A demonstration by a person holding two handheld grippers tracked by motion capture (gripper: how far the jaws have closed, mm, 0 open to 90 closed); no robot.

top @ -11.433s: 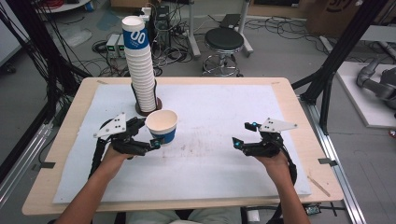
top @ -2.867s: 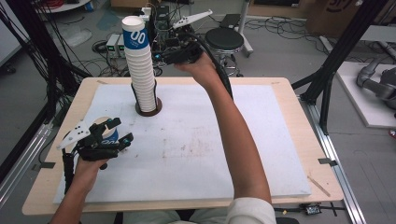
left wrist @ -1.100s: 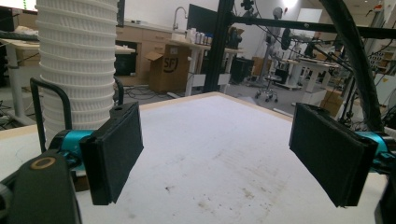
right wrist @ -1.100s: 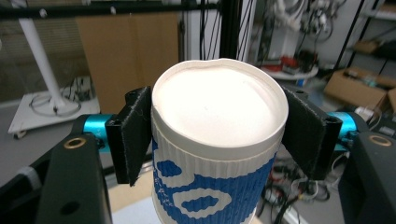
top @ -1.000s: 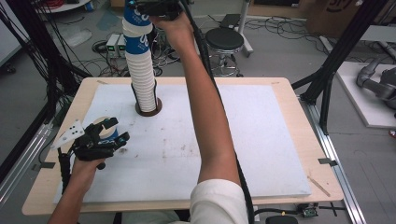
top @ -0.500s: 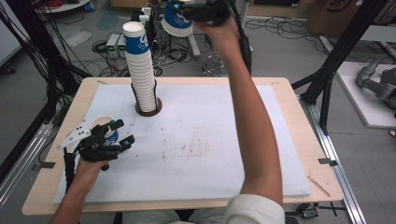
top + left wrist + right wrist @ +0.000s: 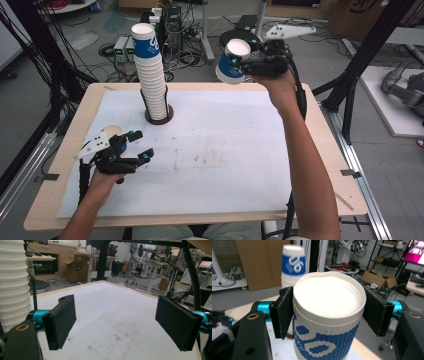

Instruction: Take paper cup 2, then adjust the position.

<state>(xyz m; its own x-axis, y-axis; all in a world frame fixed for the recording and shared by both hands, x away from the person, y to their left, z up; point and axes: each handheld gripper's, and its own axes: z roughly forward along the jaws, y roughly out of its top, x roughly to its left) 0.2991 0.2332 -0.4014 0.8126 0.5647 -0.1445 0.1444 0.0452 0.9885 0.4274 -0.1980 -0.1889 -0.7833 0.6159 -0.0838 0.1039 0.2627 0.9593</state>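
Note:
A tall stack of upturned white-and-blue paper cups stands on a dark ring at the table's far left; it also rises at the left edge of the left gripper view. My right gripper is shut on a single blue-and-white cup, held in the air over the far edge of the table. In the right gripper view the pads press on both sides of that cup, with its closed bottom toward the camera. My left gripper rests low at the left, open and with nothing between its pads. Another cup's rim peeks out behind it.
A white sheet covers most of the wooden table. Black frame posts stand at the right and left. Cables and boxes lie on the floor beyond the far edge.
The right gripper has carried its cup from above the top of the stack to the right and downward. The left gripper has stayed where it was.

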